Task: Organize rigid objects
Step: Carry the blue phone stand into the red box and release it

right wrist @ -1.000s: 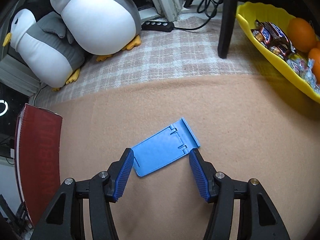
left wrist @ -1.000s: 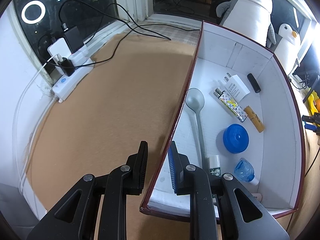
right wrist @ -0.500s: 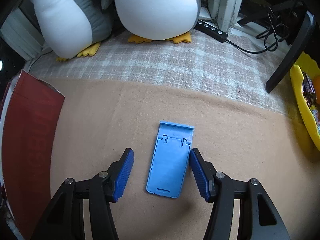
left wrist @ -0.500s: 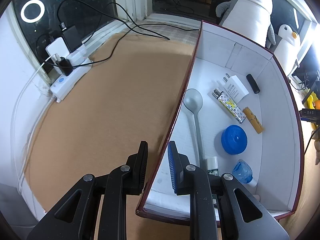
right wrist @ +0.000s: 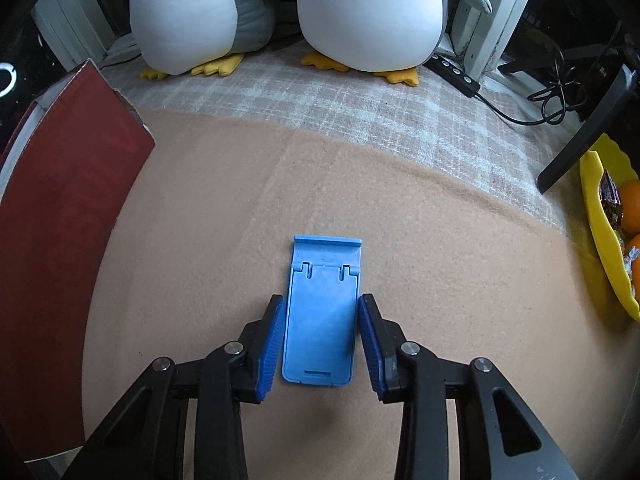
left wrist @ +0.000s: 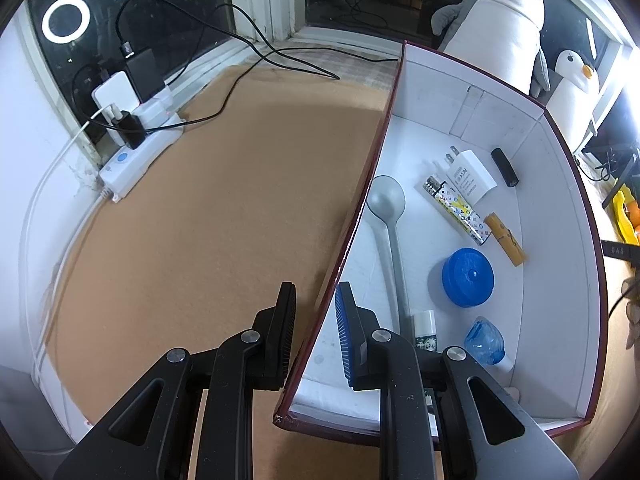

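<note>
A flat blue phone stand point(right wrist: 323, 312) lies on the tan cloth. My right gripper point(right wrist: 322, 342) is open and straddles it, one finger on each long side, with small gaps showing. My left gripper point(left wrist: 316, 334) straddles the left wall of the red box point(left wrist: 362, 200), one finger outside and one inside, with a gap on both sides. The white box floor holds a grey spoon point(left wrist: 390, 220), a white charger point(left wrist: 468, 176), a patterned lighter point(left wrist: 458, 210), a blue lid point(left wrist: 467, 276), a yellow clip point(left wrist: 505, 238), a black stick point(left wrist: 505, 167) and a small blue bottle point(left wrist: 485, 341).
Two plush penguins point(right wrist: 372, 12) sit at the back. A yellow bowl point(right wrist: 604, 240) with oranges and sweets stands at the right. A white power strip point(left wrist: 138, 152) with plugs and cables lies by the window. The red box's outer wall point(right wrist: 60, 240) stands left of the stand.
My right gripper has turned and moved forward so the blue stand now lies lengthwise between its fingers. The left gripper has barely moved at the box wall.
</note>
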Tool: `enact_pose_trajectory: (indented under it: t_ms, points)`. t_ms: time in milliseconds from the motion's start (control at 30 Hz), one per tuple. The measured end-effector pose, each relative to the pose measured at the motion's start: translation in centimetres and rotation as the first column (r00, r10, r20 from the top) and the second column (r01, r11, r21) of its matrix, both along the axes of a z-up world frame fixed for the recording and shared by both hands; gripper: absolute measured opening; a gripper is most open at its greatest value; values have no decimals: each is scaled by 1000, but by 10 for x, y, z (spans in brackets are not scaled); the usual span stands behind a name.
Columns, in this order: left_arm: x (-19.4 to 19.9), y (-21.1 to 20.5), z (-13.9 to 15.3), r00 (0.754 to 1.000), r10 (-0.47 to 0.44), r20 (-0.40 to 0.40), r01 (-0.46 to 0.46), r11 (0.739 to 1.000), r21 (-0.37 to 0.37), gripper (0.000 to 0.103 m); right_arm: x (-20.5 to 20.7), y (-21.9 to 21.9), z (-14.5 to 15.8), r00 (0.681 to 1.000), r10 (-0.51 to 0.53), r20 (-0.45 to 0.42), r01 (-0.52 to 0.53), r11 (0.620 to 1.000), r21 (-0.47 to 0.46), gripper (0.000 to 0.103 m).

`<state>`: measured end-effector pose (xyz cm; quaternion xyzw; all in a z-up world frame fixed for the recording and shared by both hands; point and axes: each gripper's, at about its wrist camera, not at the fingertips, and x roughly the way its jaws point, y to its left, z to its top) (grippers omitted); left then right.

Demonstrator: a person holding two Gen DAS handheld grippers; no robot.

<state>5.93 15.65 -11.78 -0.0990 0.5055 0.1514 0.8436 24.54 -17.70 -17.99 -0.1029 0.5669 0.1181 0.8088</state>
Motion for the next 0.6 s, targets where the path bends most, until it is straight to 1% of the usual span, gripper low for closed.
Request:
enact_pose_trajectory:
  t_ms: [33, 100, 267, 467, 600]
  points:
    - [0, 0, 1, 1000, 0, 2, 0, 1000, 1, 19, -11, -6, 1, 1000, 4, 1, -4, 1000, 8, 33]
    - [-1, -1, 1, 1000, -1, 6, 1, 1000, 3, 19, -21, -3, 2, 1000, 12, 0, -12, 1000, 23, 33]
    - [-4, -2, 2, 1000, -1, 15, 1, 1000, 3, 19, -35, 8, 12, 999, 30, 16, -31, 998, 51, 33]
    - [-5, -2, 3, 1000, -6, 25, 6, 1000, 2, 19, -51, 21, 42, 996, 63, 66, -69, 993, 94, 33]
    - [-6, -1, 3, 999, -9, 31, 9, 1000, -3, 19, -63, 33, 72, 988, 97, 120, -111, 987, 116, 33]
